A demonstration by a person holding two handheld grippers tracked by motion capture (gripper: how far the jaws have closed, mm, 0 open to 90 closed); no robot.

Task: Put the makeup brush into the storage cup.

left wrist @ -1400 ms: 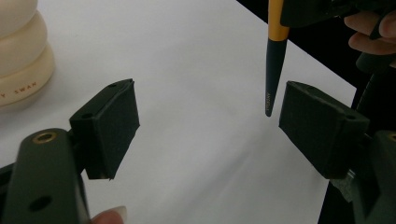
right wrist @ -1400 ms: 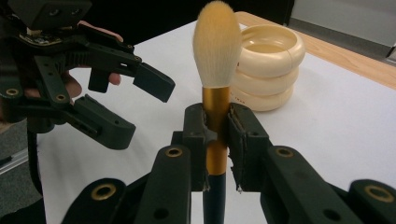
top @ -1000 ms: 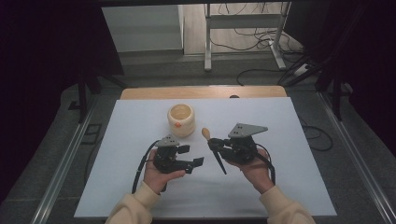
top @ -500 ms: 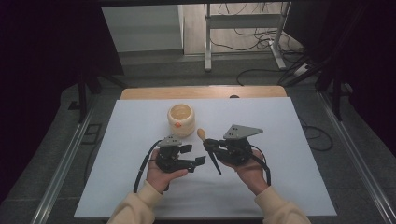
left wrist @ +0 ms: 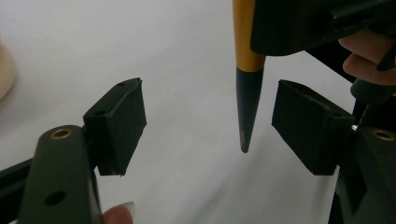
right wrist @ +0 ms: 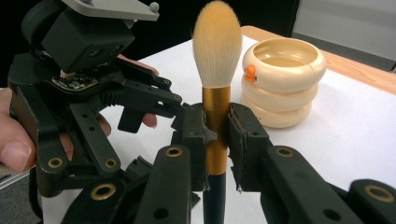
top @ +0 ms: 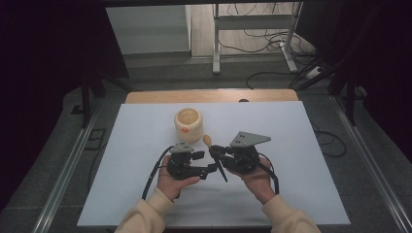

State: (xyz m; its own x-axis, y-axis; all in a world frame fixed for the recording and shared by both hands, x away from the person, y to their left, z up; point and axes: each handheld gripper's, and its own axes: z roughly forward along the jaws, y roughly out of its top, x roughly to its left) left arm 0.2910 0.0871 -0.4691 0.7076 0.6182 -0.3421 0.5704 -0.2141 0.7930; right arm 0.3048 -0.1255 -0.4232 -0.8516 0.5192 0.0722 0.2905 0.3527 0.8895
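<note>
Your right gripper (right wrist: 215,140) pinches the brush (right wrist: 216,70) by its gold collar while the left gripper (left wrist: 210,126), jaws spread but just closing, straddles the dark handle tip, untouched; next, likely clamp it for the handover.

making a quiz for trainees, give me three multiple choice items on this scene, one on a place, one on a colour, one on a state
1. Where is the ringed cream plastic cup?
A. beyond the hands
B. beside the person's sleeves
C. on the floor

2. What colour is the makeup brush's metal collar?
A. silver
B. gold
C. red

3. How do the right tongs stand?
A. wide open
B. shut on the cup
C. shut on the brush

Answers:
1 A, it stands farther up the white table in the high view.
2 B, gold shows under the bristles.
3 C, both pads press the collar.
</note>
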